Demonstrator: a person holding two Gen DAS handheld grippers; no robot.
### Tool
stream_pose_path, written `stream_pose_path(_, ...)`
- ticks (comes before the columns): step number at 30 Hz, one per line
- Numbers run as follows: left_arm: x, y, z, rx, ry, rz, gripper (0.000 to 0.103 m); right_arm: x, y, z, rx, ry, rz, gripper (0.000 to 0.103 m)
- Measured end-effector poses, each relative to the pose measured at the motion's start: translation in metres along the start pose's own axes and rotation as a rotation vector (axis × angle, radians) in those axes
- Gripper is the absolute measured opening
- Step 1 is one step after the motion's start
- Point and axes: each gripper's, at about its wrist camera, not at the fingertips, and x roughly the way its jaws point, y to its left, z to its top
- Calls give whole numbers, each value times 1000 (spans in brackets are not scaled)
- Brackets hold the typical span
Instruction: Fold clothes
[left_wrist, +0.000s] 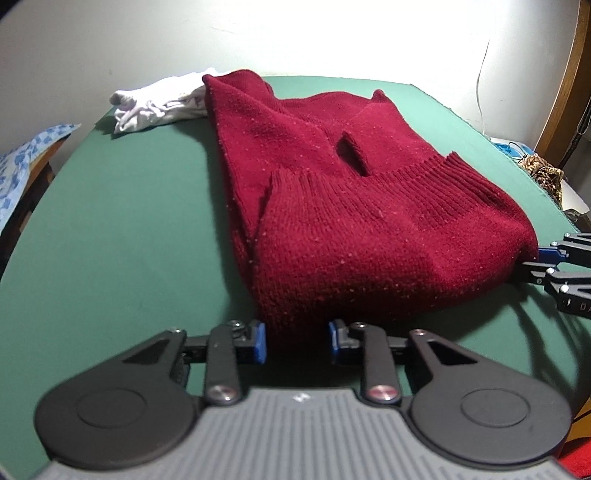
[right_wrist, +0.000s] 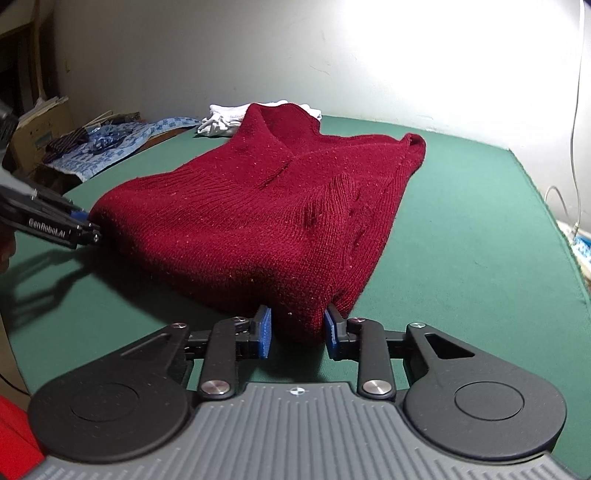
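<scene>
Left claw (left_wrist: 297, 341) pinches near edge of red sweater (left_wrist: 351, 206), knit bunched between its blue pads. Right claw (right_wrist: 297, 332) grips the neighbouring corner likewise. Sweater lies partly folded on green table (left_wrist: 110, 240) ahead of both; probably readying to lift this edge over together.

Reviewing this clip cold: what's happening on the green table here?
A person is folding a dark red knit sweater on a green table, working a handheld tool in each hand. The left tool and the right tool each have the sweater's near folded edge between their blue pads, one at each near corner, and the pads look pressed into the knit. The sweater lies partly folded, sides turned in. A crumpled white garment waits at the far edge.
</scene>
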Motion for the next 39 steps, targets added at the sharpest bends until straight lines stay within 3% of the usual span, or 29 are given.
stream_pose_path(2, -6, -4, -1, 8, -7, 6, 20, -7, 1, 1, 8, 3, 5, 22)
stream_pose_path(9, -33, 2, -16, 3, 18, -58, 19, -39, 6, -4, 18, 29, 5, 21)
stream_pose_path(13, -35, 1, -30, 20, 80, -76, 19, -47, 12, -18, 37, 80, -6, 21)
stream_pose_path(25, -34, 18, -27, 0, 105, -129, 11, -56, 21, -29, 88, 133, -30, 19)
stream_pose_path(33, -41, 14, -17, 42, 47, -136, 11, -60, 19, -15, 76, 106, -25, 17)
stream_pose_path(39, -31, 10, -18, 64, 75, -113, 11, -59, 14, -7, 67, 98, -7, 16)
